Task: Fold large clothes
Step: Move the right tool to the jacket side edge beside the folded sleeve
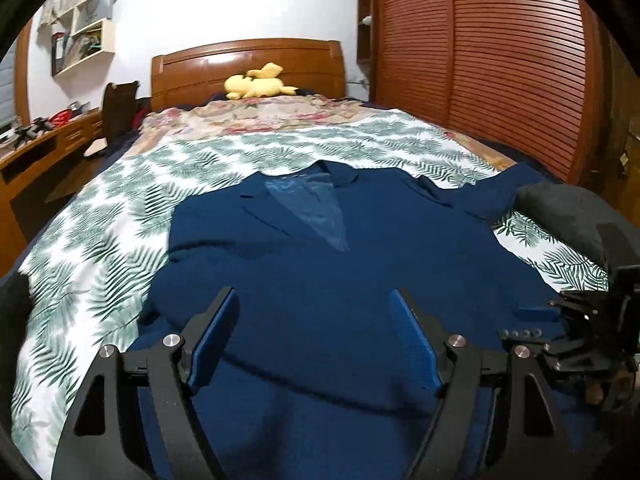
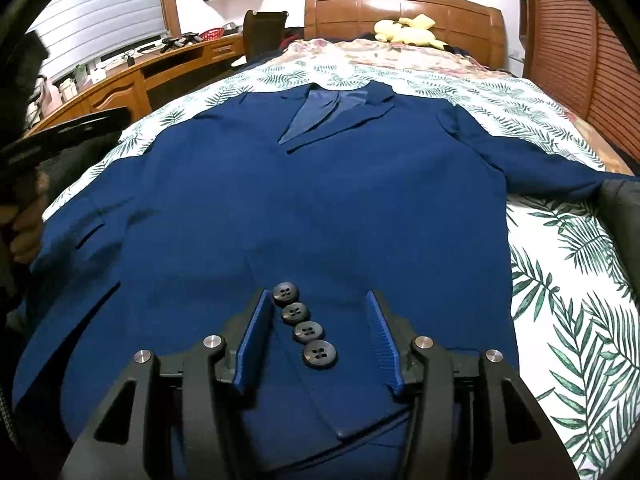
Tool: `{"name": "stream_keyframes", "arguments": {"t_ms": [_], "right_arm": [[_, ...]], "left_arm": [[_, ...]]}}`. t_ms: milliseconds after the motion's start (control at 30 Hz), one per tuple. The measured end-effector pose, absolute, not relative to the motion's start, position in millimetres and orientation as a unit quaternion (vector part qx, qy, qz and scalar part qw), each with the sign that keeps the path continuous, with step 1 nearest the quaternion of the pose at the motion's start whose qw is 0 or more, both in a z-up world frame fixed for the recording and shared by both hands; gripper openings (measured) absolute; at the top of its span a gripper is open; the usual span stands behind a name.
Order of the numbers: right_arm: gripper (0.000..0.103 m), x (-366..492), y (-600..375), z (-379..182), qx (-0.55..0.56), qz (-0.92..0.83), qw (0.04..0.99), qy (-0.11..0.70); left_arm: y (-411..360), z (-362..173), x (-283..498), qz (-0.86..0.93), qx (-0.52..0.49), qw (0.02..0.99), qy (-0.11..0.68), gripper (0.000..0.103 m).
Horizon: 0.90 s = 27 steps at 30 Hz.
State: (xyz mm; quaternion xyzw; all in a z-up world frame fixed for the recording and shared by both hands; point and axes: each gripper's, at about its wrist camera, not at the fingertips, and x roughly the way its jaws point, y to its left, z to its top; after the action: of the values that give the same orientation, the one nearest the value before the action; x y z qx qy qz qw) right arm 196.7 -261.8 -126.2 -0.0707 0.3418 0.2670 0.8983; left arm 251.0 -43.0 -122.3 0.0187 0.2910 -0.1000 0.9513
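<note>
Jaws stand apart on both tools: the right gripper (image 2: 318, 334) straddles the sleeve cuff (image 2: 320, 364) with its four buttons (image 2: 302, 322), pads not pressing; the left gripper (image 1: 316, 338) hovers open over the navy blazer (image 1: 320, 248). That blazer lies front-up on the bed (image 1: 100, 240), collar toward 12 o'clock. Probably the folded-in sleeve needs smoothing next, keeping the cuff flat. No brand or writing is legible.

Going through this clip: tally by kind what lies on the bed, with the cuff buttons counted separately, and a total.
Navy jacket: 1
Cuff buttons: 4
Yellow plush toy: 1
Leaf-print cover: 1
Floral quilt: 1
Total: 8
</note>
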Motion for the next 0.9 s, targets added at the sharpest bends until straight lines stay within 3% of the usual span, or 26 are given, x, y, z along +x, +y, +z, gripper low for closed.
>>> {"name": "stream_keyframes", "arguments": {"t_ms": [367, 600, 900], "right_arm": [[0.053, 194.7, -262.4, -124.5, -0.069, 0.257, 0.9, 0.344], [0.053, 201.2, -286.9, -89.0, -0.05, 0.229, 0.912, 0.337], [0.053, 287.2, -370.6, -44.8, -0.037, 0.145, 0.929, 0.338]], "left_arm": [[-66.1, -150.7, 274.6, -0.157, 0.019, 0.935, 0.316, 0.078], [-82.3, -151.0, 260.3, -0.159, 0.07, 0.94, 0.293, 0.078], [-88.2, -153.6, 262.2, -0.157, 0.088, 0.938, 0.295, 0.078]]}}
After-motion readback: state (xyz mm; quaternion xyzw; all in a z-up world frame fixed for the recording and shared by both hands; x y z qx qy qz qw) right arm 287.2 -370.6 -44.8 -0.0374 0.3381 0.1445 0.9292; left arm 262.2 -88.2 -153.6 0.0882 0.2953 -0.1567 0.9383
